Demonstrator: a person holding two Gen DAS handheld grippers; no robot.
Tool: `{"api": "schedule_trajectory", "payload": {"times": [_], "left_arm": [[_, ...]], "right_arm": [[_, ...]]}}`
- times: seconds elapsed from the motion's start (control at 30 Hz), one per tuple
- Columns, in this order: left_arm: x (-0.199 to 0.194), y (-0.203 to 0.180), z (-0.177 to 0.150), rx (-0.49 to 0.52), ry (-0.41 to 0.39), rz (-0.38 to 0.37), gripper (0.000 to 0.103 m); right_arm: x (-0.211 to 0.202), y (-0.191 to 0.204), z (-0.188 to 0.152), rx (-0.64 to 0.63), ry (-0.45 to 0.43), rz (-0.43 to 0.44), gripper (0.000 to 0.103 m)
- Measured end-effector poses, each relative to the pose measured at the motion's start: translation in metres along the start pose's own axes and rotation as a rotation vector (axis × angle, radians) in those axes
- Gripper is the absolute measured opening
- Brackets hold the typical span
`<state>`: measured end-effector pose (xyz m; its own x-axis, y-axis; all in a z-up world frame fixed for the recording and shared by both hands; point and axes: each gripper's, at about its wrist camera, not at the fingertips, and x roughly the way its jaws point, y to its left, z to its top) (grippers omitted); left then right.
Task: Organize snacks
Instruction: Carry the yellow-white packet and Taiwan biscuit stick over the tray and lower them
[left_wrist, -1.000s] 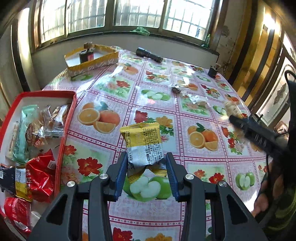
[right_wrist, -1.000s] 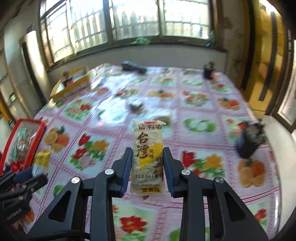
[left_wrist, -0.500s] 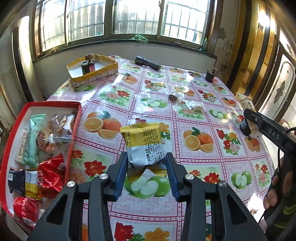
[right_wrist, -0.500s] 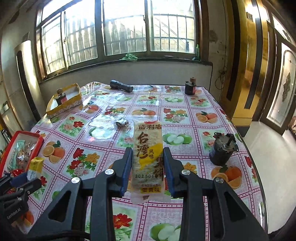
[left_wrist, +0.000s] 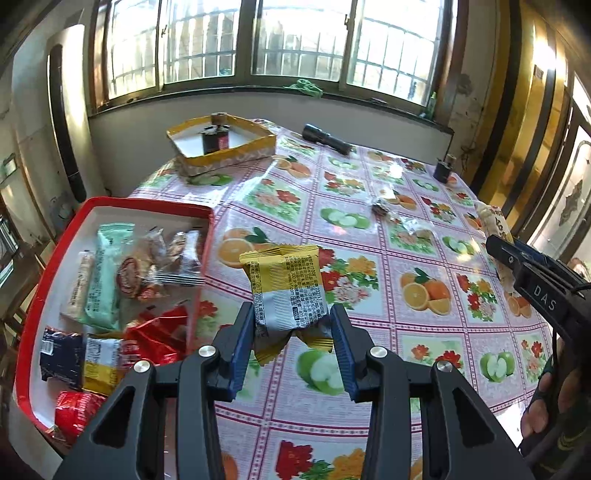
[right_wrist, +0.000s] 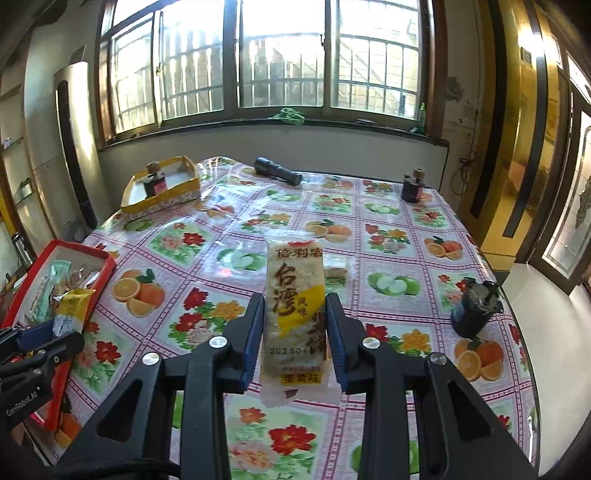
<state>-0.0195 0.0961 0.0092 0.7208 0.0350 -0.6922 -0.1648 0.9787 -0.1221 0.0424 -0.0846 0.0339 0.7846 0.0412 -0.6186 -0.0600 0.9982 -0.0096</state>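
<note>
My left hand-held gripper (left_wrist: 291, 328) is clamped on a yellow-and-grey snack packet (left_wrist: 286, 295), which I hold upright above the table (left_wrist: 369, 302), just right of the red tray (left_wrist: 110, 203). My right hand-held gripper (right_wrist: 295, 325) pinches a long pale rice cracker packet (right_wrist: 295, 314) with a yellow patch, lifted over the middle of the table.

Against half a second ago, both grips are unchanged and each packet sits the same way between its fingers. The left view has tilted up: more window shows and the tray lies closer in front. The right view now sees the table from lower and nearer.

I count two held packets, one red tray, one yellow-rimmed box (left_wrist: 221, 147) with one small bottle in it, one black flashlight (left_wrist: 327, 138), and two dark pots (right_wrist: 412, 188) (right_wrist: 476, 310).

Only the left view shows the tray's contents clearly: a mint-green bar (left_wrist: 103, 277), clear-wrapped cakes (left_wrist: 162, 258), red packets (left_wrist: 159, 339), a dark blue one (left_wrist: 59, 356). It shows one dark pot; the nearer pot appears only in the right view, which also shows my left hand-held gripper from the side at the tray's edge.
</note>
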Motion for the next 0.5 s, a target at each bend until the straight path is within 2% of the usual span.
{"api": "schedule_trajectory", "payload": {"times": [0.23, 0.5], "left_arm": [[-0.002, 0.022, 0.0, -0.03, -0.005, 0.017, 0.041], [-0.014, 0.063, 0.002, -0.077, -0.02, 0.083, 0.041]], "right_arm": [[0.005, 0.024, 0.001, -0.025, 0.019, 0.061, 0.035], [0.018, 0.068, -0.001, -0.033, 0.083, 0.299, 0.035]]}}
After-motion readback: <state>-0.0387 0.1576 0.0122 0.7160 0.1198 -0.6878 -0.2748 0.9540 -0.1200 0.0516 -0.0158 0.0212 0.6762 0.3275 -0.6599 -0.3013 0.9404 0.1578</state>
